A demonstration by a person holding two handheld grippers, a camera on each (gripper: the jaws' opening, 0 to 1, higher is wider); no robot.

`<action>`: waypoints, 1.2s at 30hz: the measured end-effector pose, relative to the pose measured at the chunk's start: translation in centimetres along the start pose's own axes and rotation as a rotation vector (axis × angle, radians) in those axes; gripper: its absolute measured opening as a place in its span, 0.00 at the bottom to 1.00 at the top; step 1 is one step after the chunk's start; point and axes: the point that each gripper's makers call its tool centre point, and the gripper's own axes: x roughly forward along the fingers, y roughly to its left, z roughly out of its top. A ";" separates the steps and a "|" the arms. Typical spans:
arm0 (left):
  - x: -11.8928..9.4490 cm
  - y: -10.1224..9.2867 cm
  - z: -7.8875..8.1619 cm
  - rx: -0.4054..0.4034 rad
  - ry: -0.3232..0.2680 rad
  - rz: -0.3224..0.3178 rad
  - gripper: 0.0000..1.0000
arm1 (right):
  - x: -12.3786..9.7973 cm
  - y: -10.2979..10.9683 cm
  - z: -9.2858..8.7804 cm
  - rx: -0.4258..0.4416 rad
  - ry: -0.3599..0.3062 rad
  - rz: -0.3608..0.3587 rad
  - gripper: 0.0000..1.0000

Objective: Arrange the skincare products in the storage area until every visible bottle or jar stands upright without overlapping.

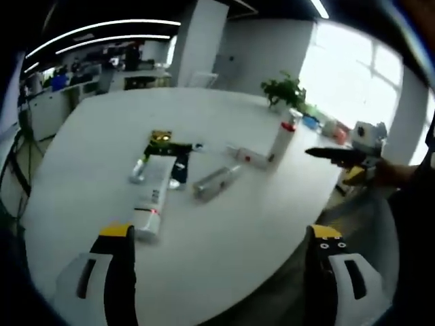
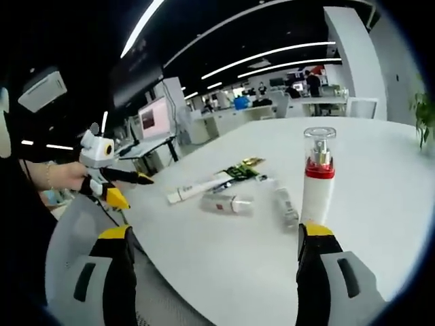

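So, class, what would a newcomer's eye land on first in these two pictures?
Probably the white pump bottle with its red collar and clear cap, the one product standing upright, just beyond the right gripper. Next, the products lying flat in mid-table: a long white tube, a clear bottle and a green-and-gold packet.

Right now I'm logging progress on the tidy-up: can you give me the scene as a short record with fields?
surface: white table
upright: pump bottle, red band, clear cap
lying: white tube; clear bottle; dark bottle; green-gold packet
left hand-held gripper: open, holding nothing
right hand-held gripper: open, holding nothing
task state: not done, most items still lie flat
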 end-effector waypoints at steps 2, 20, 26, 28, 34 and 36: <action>0.3 0.4 -0.3 -0.027 0.035 0.020 0.92 | 0.0 -0.1 0.0 0.003 -0.001 -0.003 0.99; 3.8 4.0 1.1 0.048 0.203 0.062 0.80 | 0.1 -0.2 -0.3 0.013 0.016 -0.014 0.99; 5.5 5.2 0.7 0.083 0.289 0.061 0.77 | 0.2 0.0 -0.6 0.023 0.033 -0.009 0.99; 5.7 5.7 0.8 0.101 0.318 0.073 0.76 | 0.2 0.1 -0.7 0.023 0.038 -0.008 0.99; 7.0 7.0 1.3 0.149 0.372 0.083 0.74 | 0.3 0.2 -1.1 0.024 0.062 0.000 0.99; 7.1 7.2 1.5 0.165 0.390 0.086 0.73 | 0.2 0.1 -1.1 0.027 0.062 -0.003 0.99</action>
